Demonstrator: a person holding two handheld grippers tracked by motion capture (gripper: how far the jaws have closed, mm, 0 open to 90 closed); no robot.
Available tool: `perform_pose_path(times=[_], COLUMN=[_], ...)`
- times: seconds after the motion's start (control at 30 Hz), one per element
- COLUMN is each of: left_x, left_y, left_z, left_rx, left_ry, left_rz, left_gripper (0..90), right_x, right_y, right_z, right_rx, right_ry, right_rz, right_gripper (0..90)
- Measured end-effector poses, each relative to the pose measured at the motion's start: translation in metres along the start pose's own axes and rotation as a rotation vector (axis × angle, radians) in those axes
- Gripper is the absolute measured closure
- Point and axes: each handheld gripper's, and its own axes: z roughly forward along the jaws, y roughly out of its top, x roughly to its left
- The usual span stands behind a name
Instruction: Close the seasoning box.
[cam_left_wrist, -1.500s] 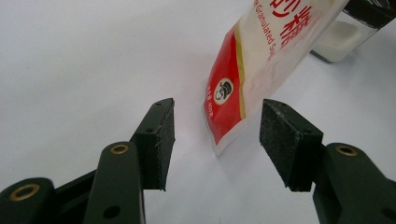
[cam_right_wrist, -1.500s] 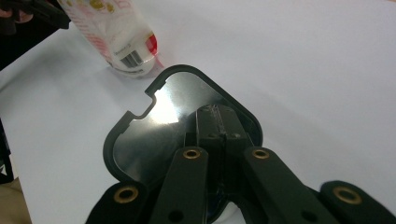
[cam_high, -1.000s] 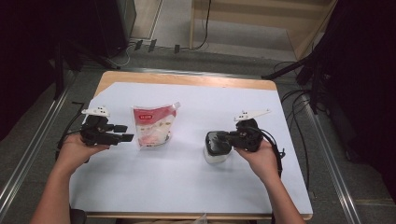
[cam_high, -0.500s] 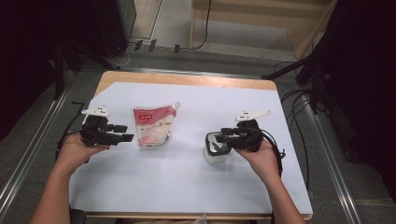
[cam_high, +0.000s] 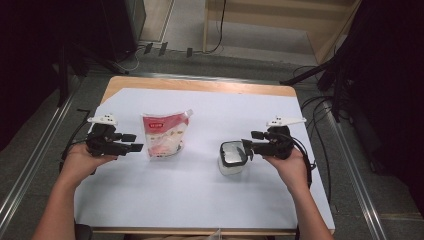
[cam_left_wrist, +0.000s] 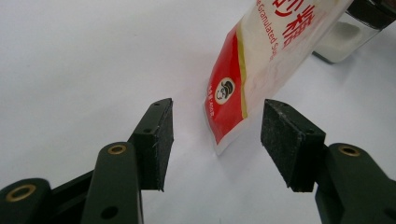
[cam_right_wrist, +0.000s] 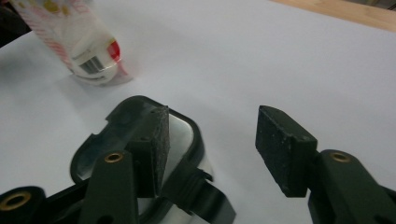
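Your right gripper (cam_high: 248, 149) has just been opening off the lidded container (cam_high: 232, 158), fingers spread and empty; next, close the left gripper's (cam_high: 134, 142) spread fingers on the sugar pouch (cam_high: 164, 135).

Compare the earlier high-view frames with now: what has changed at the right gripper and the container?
The right gripper has just opened its jaws, letting go of the container, and drawn back slightly toward the table's right edge; nothing sits between its pads. The container, the sugar pouch and the open left gripper stayed put.

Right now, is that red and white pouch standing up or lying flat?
Standing up: the pouch rests on its base on the white sheet, spout corner uppermost.
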Motion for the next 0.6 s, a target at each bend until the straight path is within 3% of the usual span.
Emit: perform_pose_path(times=[0.27, 0.6], left_x=[-0.001, -0.001], left_y=[0.000, -0.001], left_z=[0.001, 0.002], left_rx=[-0.002, 0.006], left_ry=[0.007, 0.030], left_rz=[0.004, 0.017], left_gripper=[45.8, 45.0], right_x=[-0.019, -0.038], right_y=[-0.008, -0.020], right_z=[-0.006, -0.007], right_rx=[-0.051, -0.062], right_ry=[-0.060, -0.121], right_rz=[0.022, 0.062], right_gripper=[35.4, 30.9])
